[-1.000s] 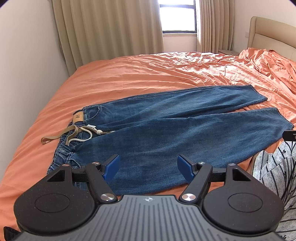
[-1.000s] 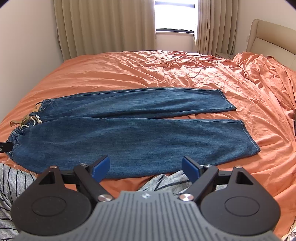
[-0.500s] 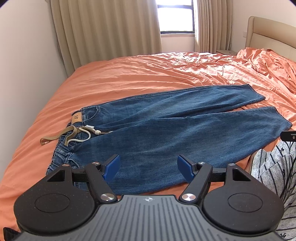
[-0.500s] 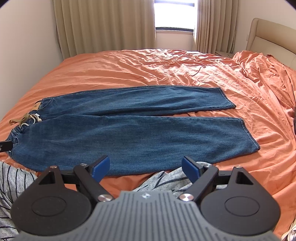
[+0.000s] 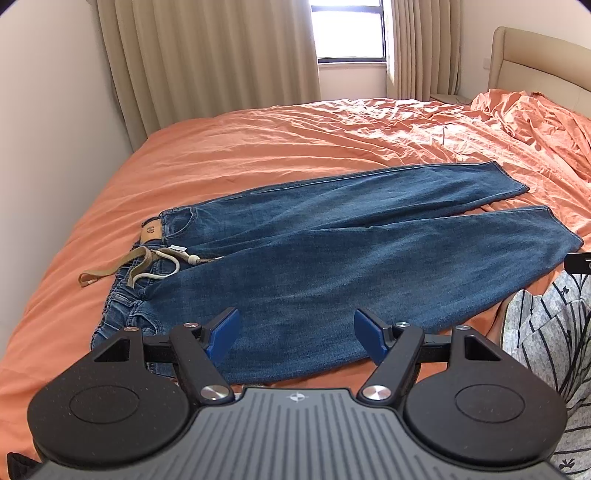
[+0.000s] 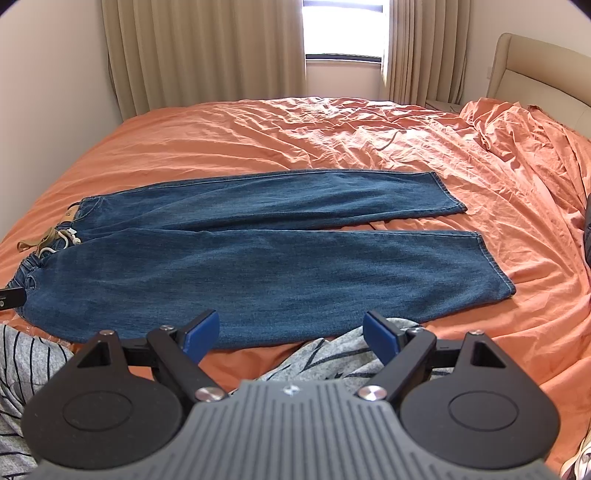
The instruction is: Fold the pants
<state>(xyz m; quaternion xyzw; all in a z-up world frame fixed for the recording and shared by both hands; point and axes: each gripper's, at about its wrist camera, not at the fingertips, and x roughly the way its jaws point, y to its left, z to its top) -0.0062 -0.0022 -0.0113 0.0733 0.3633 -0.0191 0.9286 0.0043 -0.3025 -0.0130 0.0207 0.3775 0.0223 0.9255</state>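
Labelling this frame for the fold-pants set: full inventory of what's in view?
jeans: 1, blue denim, flat on the bed, legs apart, unfolded
drawstring: 1, beige, loose at the waistband
bed sheet: 1, orange, wrinkled, under the jeans
headboard: 1, beige, far right
curtains: beige, either side of the window
window: 1, bright, back wall
striped garment: grey with dark stripes, near edge
left gripper: 1, black, blue pads, open, empty
right gripper: 1, black, blue pads, open, empty
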